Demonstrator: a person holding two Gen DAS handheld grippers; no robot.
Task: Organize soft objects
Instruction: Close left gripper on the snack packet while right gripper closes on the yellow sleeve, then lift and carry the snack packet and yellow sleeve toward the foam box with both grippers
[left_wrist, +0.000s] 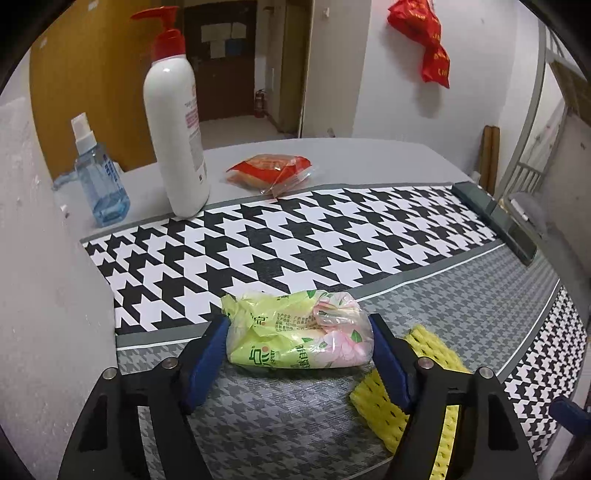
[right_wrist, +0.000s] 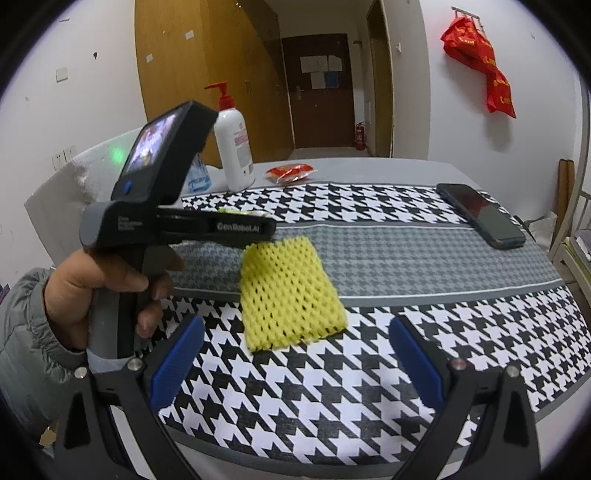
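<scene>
The left wrist view is showing a green and pink tissue pack (left_wrist: 297, 330) up close, which the right wrist view is almost wholly hiding behind the left gripper's black body, leaving only a green sliver. The right wrist view alone is showing the person's left hand (right_wrist: 99, 291) in a grey sleeve (right_wrist: 22, 332) gripping that tool's handle, and a dark smartphone (right_wrist: 482, 216) lying flat near the far right edge of the mat; the other view is catching only its edge.

A houndstooth table mat (right_wrist: 332, 387) in black, white and grey bands is covering a grey table (left_wrist: 351, 158). Beyond it are standing a white pump bottle (left_wrist: 177, 136) with a red top and a small blue spray bottle (left_wrist: 98, 184), with a red snack packet (left_wrist: 271, 171) lying beside them. A red bag (right_wrist: 480, 62) is hanging on the white wall.

The left gripper (left_wrist: 299, 345) is straddling the tissue pack, its 2 blue pads sitting at the pack's ends; whether they are pressing in is unclear. A yellow foam net sleeve (right_wrist: 290, 295) is lying just right of it on the mat. The right gripper (right_wrist: 295, 354) is standing wide apart, holding nothing, the sleeve just ahead of its tips.
</scene>
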